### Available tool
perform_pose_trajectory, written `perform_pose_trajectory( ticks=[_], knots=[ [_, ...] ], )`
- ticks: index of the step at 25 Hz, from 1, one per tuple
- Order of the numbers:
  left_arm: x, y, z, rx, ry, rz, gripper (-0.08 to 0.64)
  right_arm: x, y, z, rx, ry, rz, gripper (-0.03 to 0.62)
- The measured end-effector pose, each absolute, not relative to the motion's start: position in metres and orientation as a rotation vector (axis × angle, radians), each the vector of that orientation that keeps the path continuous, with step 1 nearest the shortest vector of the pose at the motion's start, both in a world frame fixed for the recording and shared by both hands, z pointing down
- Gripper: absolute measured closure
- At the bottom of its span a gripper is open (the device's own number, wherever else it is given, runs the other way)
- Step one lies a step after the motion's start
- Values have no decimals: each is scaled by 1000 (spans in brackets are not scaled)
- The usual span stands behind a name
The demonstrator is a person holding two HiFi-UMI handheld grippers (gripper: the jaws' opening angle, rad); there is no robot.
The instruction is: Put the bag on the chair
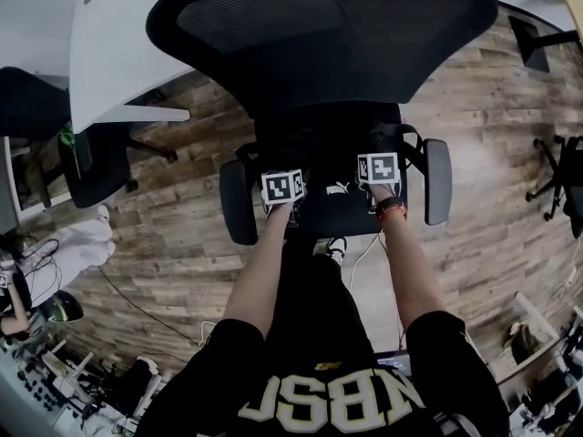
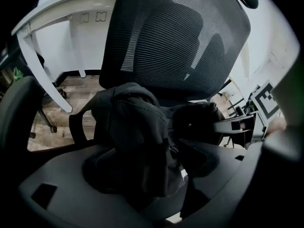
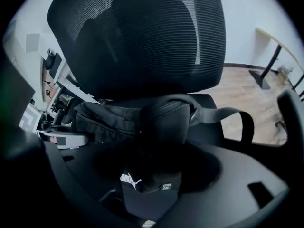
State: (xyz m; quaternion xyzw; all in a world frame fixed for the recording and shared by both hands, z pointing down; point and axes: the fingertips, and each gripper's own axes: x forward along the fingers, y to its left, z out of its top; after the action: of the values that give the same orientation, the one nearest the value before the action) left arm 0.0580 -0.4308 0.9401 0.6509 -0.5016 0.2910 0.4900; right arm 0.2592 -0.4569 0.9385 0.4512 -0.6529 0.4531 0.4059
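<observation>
A black bag with a white logo lies on the seat of a black mesh-backed office chair, between its armrests. My left gripper is at the bag's left end and my right gripper at its right end. In the left gripper view the bunched bag sits between the wide-spread jaws of the left gripper, which do not press it. The right gripper view shows the bag and its strap between the spread jaws of the right gripper.
A white desk stands behind and left of the chair, with a second dark chair under it. Another chair base is at the right. Cables and clutter lie on the wood floor at lower left.
</observation>
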Motion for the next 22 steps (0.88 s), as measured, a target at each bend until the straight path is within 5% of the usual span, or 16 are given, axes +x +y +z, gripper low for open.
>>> perform_pose_trajectory(
  ticks=[4, 22],
  knots=[
    [51, -424, 929, 1551, -1258, 683, 198, 262, -448, 929, 1179, -1654, 1154, 253],
    [76, -397, 790, 1680, -1406, 472, 199, 264, -406, 782, 1378, -1847, 1114, 272]
  ],
)
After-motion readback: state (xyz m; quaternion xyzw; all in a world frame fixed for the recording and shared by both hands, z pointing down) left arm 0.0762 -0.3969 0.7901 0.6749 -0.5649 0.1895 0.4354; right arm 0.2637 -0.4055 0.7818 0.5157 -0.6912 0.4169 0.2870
